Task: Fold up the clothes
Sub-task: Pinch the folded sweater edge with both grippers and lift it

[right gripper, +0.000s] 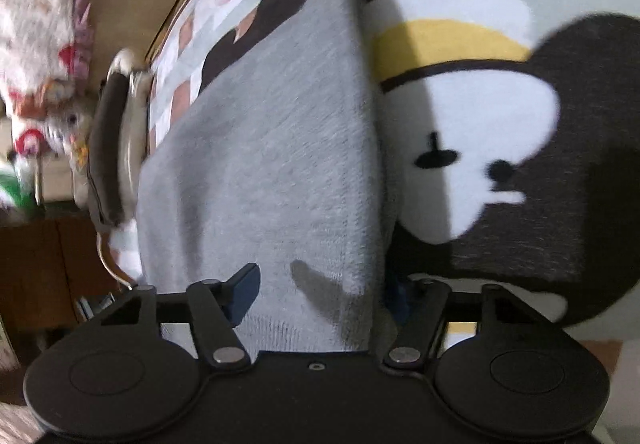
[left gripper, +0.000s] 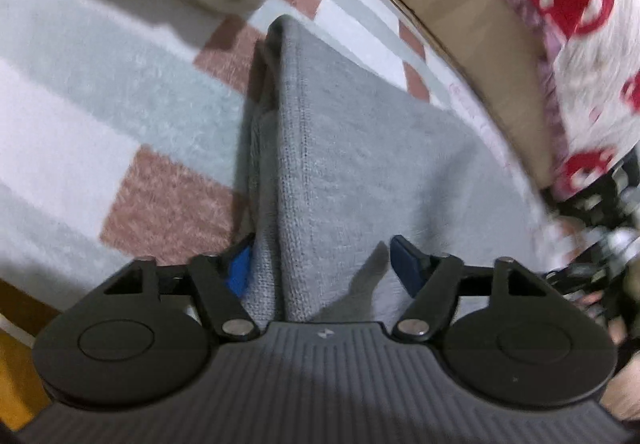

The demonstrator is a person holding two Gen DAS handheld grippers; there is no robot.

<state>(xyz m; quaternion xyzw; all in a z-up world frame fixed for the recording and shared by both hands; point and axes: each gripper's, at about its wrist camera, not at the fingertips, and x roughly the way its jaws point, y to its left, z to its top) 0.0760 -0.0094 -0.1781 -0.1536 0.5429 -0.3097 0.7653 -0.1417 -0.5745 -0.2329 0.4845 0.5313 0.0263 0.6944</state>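
Both grippers straddle the folded grey knit on the blanket, jaws apart.

The left gripper (left gripper: 322, 264) has its jaws spread either side of the knit (left gripper: 360, 163), not clamped; the right gripper (right gripper: 320, 292) likewise. The knit lies folded on the blanket (left gripper: 100, 103). Risks, as I judge: closing now may pinch only the top layer, or snag the blanket underneath and drag the fold askew.

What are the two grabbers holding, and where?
Neither has closed yet. The left gripper and right gripper sit open, straddling the grey sweater at its folded edge.
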